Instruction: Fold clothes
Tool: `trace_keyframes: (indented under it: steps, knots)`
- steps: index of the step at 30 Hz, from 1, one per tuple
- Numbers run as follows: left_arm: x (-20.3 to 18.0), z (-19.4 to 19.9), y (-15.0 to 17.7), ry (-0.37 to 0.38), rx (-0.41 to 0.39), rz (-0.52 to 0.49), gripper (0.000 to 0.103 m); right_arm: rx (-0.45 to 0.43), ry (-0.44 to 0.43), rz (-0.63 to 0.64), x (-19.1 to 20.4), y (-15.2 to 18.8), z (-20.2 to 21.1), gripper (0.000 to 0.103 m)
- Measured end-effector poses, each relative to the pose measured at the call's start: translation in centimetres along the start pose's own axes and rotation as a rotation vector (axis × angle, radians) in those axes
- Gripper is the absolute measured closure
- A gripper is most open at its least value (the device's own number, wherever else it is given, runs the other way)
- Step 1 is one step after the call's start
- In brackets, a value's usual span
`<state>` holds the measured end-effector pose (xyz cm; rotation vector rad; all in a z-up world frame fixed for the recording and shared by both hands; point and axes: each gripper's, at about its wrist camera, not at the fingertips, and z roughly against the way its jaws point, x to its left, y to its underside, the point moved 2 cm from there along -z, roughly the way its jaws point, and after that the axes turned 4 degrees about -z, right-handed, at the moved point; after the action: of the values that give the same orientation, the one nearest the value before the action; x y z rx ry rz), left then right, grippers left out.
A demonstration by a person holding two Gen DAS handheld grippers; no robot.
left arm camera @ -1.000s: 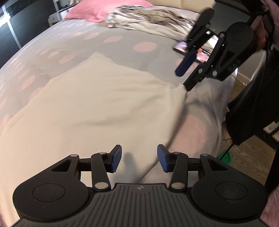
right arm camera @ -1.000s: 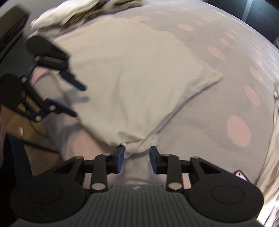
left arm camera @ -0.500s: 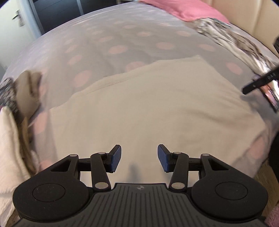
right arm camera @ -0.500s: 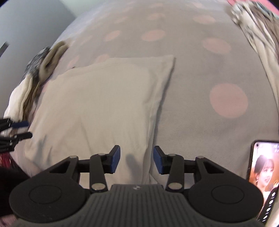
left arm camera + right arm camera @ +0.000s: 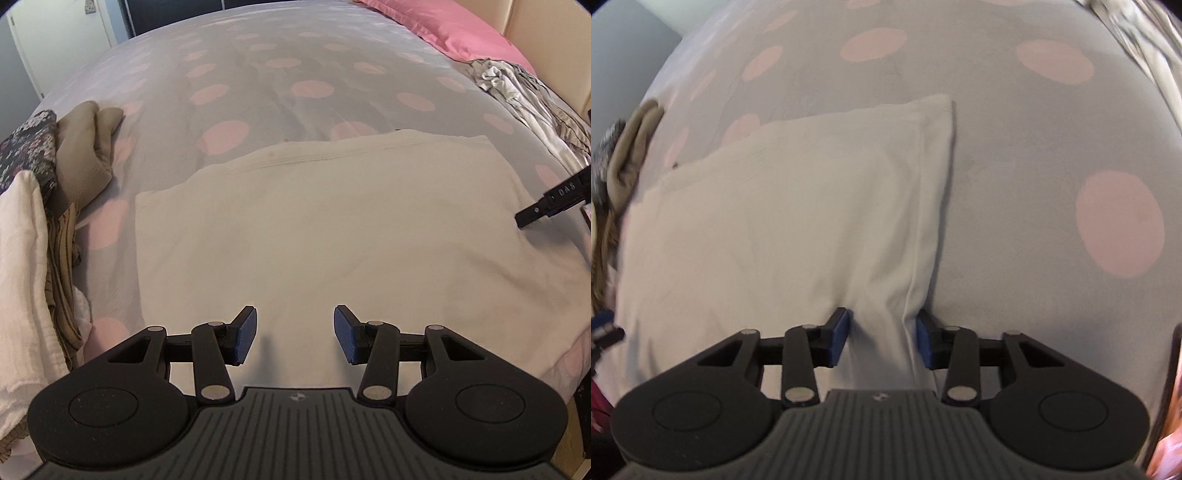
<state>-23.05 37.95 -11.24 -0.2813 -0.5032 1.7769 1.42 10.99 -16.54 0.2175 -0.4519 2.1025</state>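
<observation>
Left wrist view shows the left gripper [image 5: 293, 334] over the near part of a cream garment [image 5: 332, 236], jaws spread wide and holding nothing. The garment lies flat on the grey bed [image 5: 258, 74] with pink dots — a pile of clothes [image 5: 40, 229] sits at 9 o'clock, a pink pillow [image 5: 454, 29] at 1 o'clock. The right gripper [image 5: 881, 338] has its jaws apart on either side of the garment's near right edge, not yet clenched.
</observation>
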Motion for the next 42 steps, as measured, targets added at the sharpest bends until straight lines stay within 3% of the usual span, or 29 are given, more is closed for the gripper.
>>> trace_keyframes:
  steps: [1,2,6,9,14,21,30,39,42]
  knots:
    - [0.3,-0.1,0.1,-0.005,0.001,0.008,0.059,0.003,-0.011,0.008,0.4,-0.1,0.1,0.09]
    - [0.7,-0.2,0.4,-0.014,0.004,0.022,0.059,0.003,-0.012,0.012,0.8,-0.1,0.3,0.091]
    - [2.3,-0.1,1.4,-0.042,0.009,0.081,0.059,-0.001,-0.012,0.02,2.7,-0.2,1.4,0.092]
    - [3.2,0.3,2.0,-0.056,0.0,0.111,0.059,-0.012,-0.067,0.008,4.7,-0.4,3.2,0.092]
    - [3.9,1.5,2.2,-0.057,-0.023,0.124,0.059,-0.056,-0.146,0.026,9.9,-0.8,5.5,0.092]
    - [5.1,3.0,2.4,-0.029,-0.053,0.128,0.059,-0.05,-0.227,0.1,18.5,-0.8,5.2,0.092]
    - [8.0,3.1,4.5,0.004,-0.048,0.202,0.076,0.022,-0.303,0.189,28.6,1.0,-0.7,0.092]
    - [8.0,3.0,4.7,-0.003,-0.042,0.173,0.077,0.064,-0.233,0.197,33.4,1.4,-7.1,0.091]
    - [8.0,3.1,4.9,-0.011,-0.037,0.175,0.077,0.079,-0.212,0.193,33.5,1.6,-7.7,0.077]
